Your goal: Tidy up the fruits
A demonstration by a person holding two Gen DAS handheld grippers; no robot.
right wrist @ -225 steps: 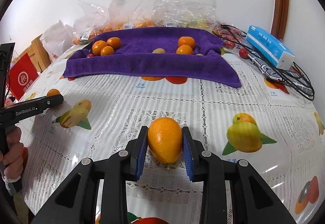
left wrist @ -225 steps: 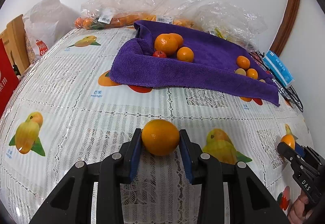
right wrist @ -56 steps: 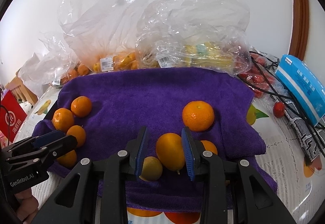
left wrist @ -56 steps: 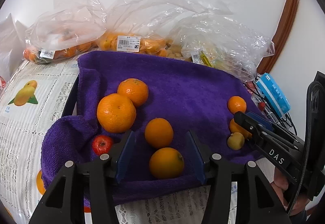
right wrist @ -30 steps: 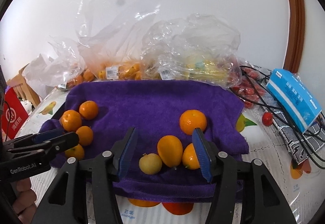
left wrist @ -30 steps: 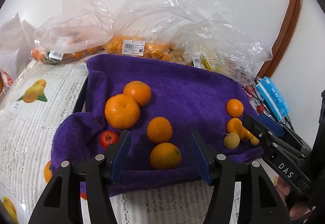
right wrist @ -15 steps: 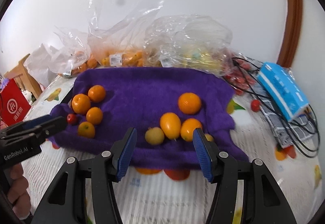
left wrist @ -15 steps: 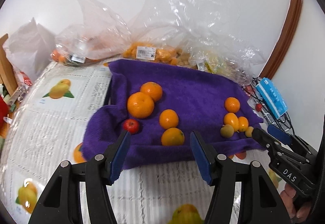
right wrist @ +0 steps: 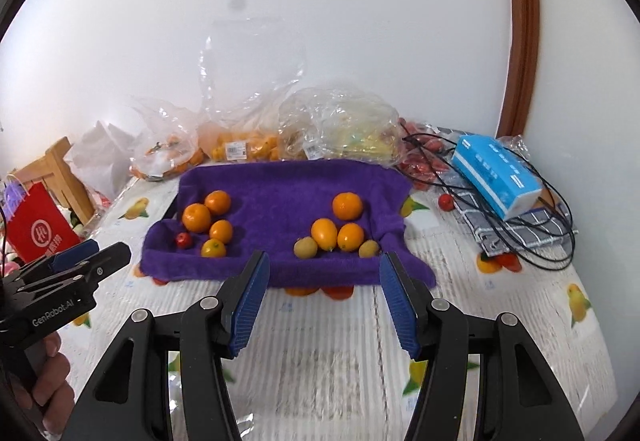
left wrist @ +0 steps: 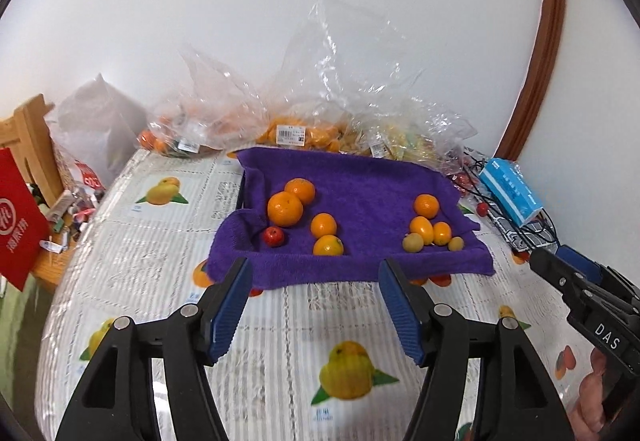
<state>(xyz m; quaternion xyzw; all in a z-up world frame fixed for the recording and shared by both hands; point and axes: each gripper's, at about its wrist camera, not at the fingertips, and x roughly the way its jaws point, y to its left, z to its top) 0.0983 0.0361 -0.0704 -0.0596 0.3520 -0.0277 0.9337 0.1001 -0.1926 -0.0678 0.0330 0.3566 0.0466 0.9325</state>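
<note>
- The left gripper [left wrist: 314,301], black with ribbed blue pads, stands released with nothing between its jaws; they have just been spreading wider. It hangs above the white lace-patterned tablecloth printed with fruit pictures [left wrist: 160,249], touching nothing.
- The right gripper [right wrist: 324,297], of the same make, is also released and empty, its jaws wide apart over the same cloth.
- The fruit lies on the rumpled purple towel [left wrist: 360,181], well ahead of both tools. On its left side sit four round orange citrus fruits [left wrist: 285,208] with a small red fruit [left wrist: 273,236] just beside them; on its right side a second cluster of orange fruits [right wrist: 325,233] sits with two small yellowish-green ones [right wrist: 306,247].
- Behind the towel, the crumpled clear plastic bags [left wrist: 296,121] blur their contents; only orange and yellow shapes and price labels show.
- The towel's near edge hides part of the printed pictures beneath it.
- A hand [right wrist: 48,381] at the frame's edge is cut off.
</note>
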